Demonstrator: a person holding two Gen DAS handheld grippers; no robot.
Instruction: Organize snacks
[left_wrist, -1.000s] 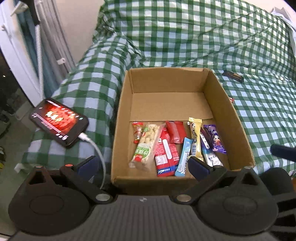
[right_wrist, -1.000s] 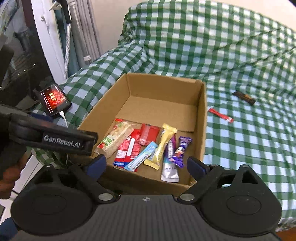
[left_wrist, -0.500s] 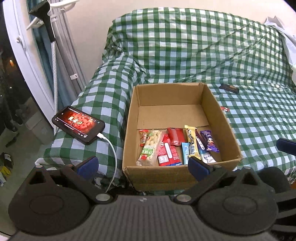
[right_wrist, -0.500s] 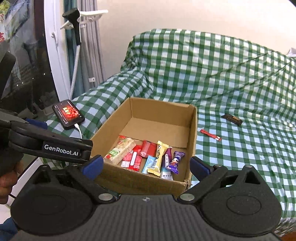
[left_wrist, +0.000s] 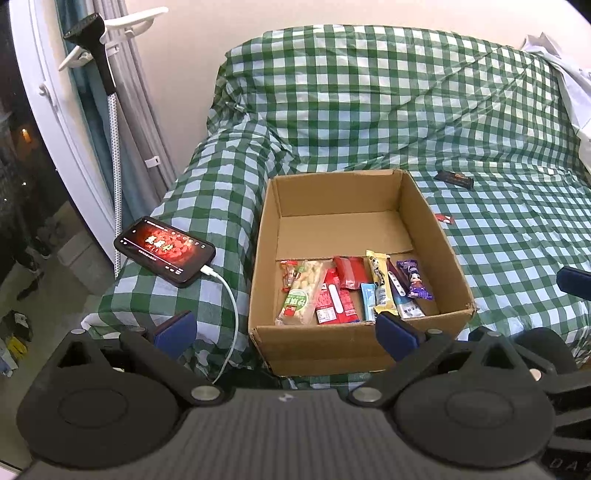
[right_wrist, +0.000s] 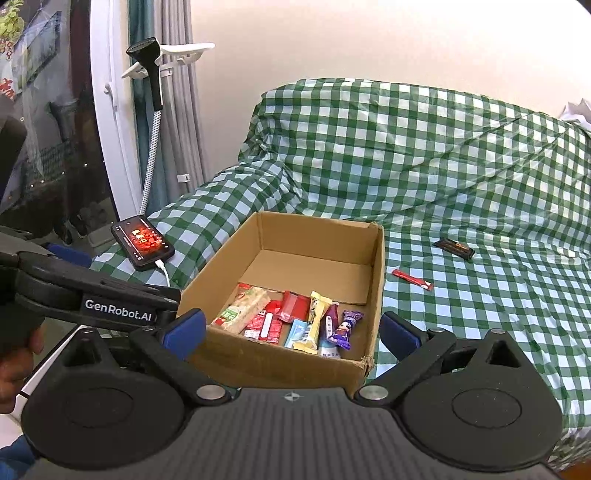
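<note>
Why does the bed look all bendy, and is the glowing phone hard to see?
Left wrist view: the fisheye lens bows the green checked bed cover, while the cardboard box looks sharp. Right wrist view: the same bending, and the black phone glows red, its picture too blurry to read.

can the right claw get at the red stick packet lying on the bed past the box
Probably yes. The red stick packet lies alone on the checked bedcover, right of the cardboard box, and the open right claw has nothing between.
</note>
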